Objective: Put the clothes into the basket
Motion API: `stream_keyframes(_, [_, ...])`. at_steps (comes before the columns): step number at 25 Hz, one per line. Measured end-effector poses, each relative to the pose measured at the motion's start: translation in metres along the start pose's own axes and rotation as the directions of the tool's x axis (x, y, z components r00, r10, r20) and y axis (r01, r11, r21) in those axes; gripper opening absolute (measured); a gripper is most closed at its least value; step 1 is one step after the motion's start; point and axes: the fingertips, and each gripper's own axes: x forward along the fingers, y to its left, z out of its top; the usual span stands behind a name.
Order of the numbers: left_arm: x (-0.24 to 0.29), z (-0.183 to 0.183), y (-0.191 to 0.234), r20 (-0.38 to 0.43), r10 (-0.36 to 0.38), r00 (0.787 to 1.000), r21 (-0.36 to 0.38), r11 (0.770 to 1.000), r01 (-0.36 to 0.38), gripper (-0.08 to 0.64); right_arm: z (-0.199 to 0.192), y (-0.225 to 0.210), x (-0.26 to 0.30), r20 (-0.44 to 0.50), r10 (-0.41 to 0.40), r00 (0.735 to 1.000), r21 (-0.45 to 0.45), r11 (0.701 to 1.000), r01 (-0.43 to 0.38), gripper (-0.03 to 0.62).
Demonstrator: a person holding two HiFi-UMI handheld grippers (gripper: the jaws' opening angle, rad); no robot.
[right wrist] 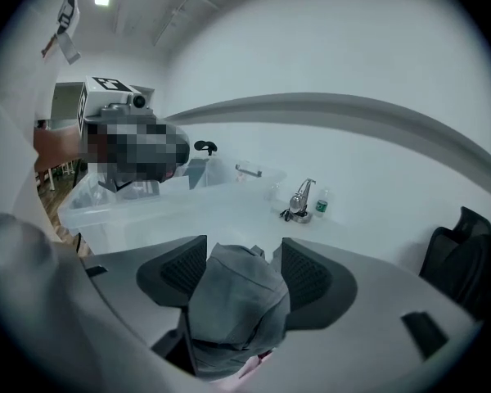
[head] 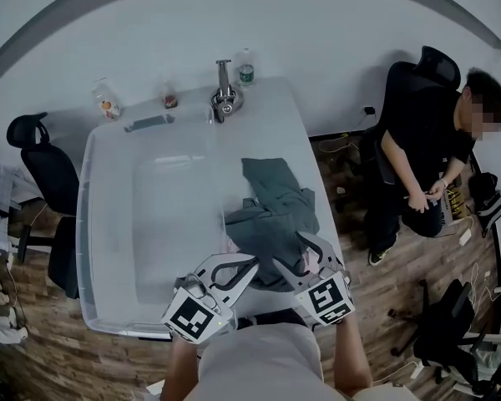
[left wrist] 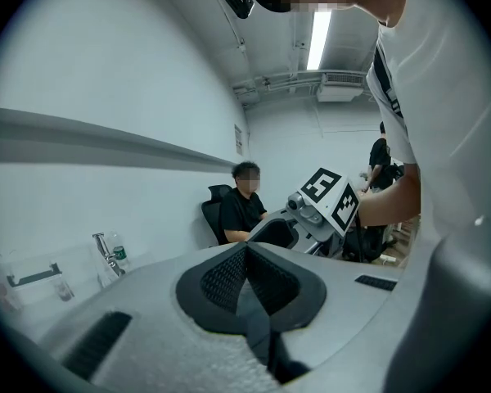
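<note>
A grey-green garment (head: 271, 211) lies bunched on the white table (head: 275, 115), just right of the clear plastic basket (head: 88, 224), with an edge against its rim. My right gripper (head: 305, 253) is at the garment's near end. In the right gripper view a fold of the garment (right wrist: 237, 301) bulges between the pads (right wrist: 311, 273), which stand apart and do not pinch it. My left gripper (head: 249, 261) hovers beside the garment near the basket's near right corner. Its jaws (left wrist: 247, 256) are shut with nothing between them. A pink bit (right wrist: 250, 371) peeks out under the grey cloth.
A metal tap-like stand (head: 225, 98), a bottle (head: 245, 69) and small containers (head: 106, 100) stand along the table's far edge. A person (head: 426, 157) sits on a chair to the right. Black office chairs (head: 42, 165) stand left of the table.
</note>
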Motion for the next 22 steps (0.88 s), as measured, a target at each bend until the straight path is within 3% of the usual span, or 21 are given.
stream_keyframes(8, [0.015, -0.008, 0.008, -0.038, -0.001, 0.999, -0.014, 1.000, 0.001, 0.005, -0.028, -0.005, 0.023, -0.100, 0.038, 0.994, -0.022, 0.999, -0.041, 0.355])
stream_keyframes(18, [0.032, -0.019, 0.011, -0.102, -0.034, 0.994, -0.021, 0.999, 0.032, 0.005, -0.064, -0.008, 0.046, -0.175, 0.101, 0.979, 0.015, 0.995, -0.100, 0.548])
stream_keyframes(22, [0.035, -0.023, 0.011, -0.120, -0.047, 0.992, -0.012, 0.999, 0.046, 0.005, -0.074, -0.005, 0.055, -0.202, 0.133, 0.970, 0.022, 0.991, -0.131, 0.577])
